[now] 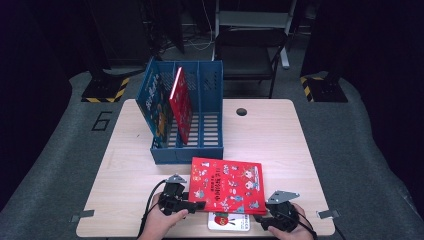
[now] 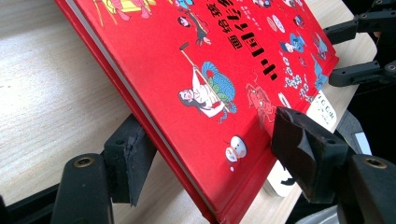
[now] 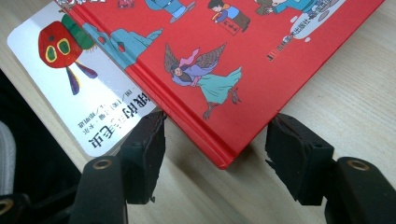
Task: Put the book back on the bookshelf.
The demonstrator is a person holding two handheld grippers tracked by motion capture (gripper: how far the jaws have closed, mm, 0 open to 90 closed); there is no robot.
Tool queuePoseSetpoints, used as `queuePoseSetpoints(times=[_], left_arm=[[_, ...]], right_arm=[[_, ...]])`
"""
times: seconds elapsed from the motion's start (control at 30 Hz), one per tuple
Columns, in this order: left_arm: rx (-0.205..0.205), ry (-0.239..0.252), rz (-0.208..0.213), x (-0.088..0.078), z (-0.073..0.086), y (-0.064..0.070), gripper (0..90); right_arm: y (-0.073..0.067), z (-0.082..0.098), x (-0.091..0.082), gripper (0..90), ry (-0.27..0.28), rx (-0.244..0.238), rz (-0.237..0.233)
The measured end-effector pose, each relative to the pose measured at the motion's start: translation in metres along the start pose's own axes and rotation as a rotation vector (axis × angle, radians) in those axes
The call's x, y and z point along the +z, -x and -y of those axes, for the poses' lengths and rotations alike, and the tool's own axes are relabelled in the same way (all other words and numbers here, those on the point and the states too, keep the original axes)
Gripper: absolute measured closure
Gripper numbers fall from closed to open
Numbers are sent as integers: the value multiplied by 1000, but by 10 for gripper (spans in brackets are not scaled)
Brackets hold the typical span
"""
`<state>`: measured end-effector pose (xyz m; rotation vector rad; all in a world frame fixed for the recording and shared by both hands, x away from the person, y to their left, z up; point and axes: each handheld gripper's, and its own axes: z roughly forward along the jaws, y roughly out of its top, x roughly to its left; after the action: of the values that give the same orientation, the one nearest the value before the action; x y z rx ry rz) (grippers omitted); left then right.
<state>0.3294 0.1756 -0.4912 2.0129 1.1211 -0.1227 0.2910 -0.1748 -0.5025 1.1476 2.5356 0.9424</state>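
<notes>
A blue file rack (image 1: 200, 145) is standing on the far half of a pale wood table (image 1: 270, 135), its open side facing up and its slatted floor showing. Two books are leaning inside it: a blue book (image 1: 156, 100) is resting against the left wall, and a thin red book (image 1: 182, 104) is tilting in the next slot beside it. The rightmost slot is sitting bare. A round cable hole (image 1: 241, 111) is showing in the tabletop just right of the rack. Beyond the table, a dark folding chair (image 1: 250, 50) is standing on the grey floor, with yellow-and-black striped stand bases (image 1: 105, 92) lying to either side.
</notes>
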Motion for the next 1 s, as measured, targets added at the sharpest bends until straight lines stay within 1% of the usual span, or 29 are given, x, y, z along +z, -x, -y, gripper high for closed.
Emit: queuePoseSetpoints(times=[0.07, 0.1, 0.13, 0.2, 0.23, 0.33, 0.37, 0.43, 0.53, 0.6, 0.67, 0.7, 0.77, 0.83, 0.87, 0.9, 0.93, 0.97, 1.0], left_arm=[[-4, 5, -6, -1, 0, 2, 310], [-2, 1, -3, -2, 0, 2, 310], [-4, 7, -6, -3, -1, 3, 310], [-2, 16, -7, -5, -1, 4, 310], [3, 18, -5, -6, -1, 5, 311], [9, 28, -4, -11, -2, 7, 312], [8, 28, -7, -12, -2, 8, 312], [5, 27, 3, -14, -2, 9, 314], [-3, 35, 12, -17, -2, 9, 315], [-4, 43, 18, -19, -3, 9, 318], [-8, 43, 31, -22, -4, 10, 325], [-8, 52, 31, -22, -4, 10, 333], [-14, 62, 51, -25, -5, 13, 345], [-17, 66, 76, -28, -6, 14, 366], [-26, 70, 101, -28, -6, 15, 381], [-22, 69, 121, -28, -6, 15, 411], [-38, 75, 147, -28, -6, 16, 446], [-36, 78, 145, -29, -6, 19, 460], [-21, 77, 135, -30, -7, 20, 461]], right_arm=[[-1, 0, 0, 374, 2, 0, -1], [-1, 0, 0, 374, 1, 0, -2], [-1, 0, 0, 374, 9, 4, 3], [-1, 0, -1, 374, 9, 3, 3], [-1, 0, -2, 374, 12, 4, -5], [-3, -1, -2, 374, 18, 14, -4], [-4, -1, -3, 374, 9, 6, -10], [-7, -1, -4, 374, 4, 18, -9], [-8, -2, -5, 373, 17, 10, -9], [-9, -2, -6, 373, 21, 24, -9], [-9, -2, -7, 373, 29, 21, -10], [-10, -2, -7, 373, 34, 21, -14], [-10, -3, -7, 373, 33, 28, -27], [-11, -3, -8, 373, 30, 31, -26], [-11, -3, -7, 373, 33, 28, -29], [-12, -4, -7, 374, 34, 26, -28], [-12, -4, -6, 376, 41, 33, -40], [-13, -4, -6, 381, 46, 37, -64], [-16, -5, -5, 382, 51, 31, -66]])
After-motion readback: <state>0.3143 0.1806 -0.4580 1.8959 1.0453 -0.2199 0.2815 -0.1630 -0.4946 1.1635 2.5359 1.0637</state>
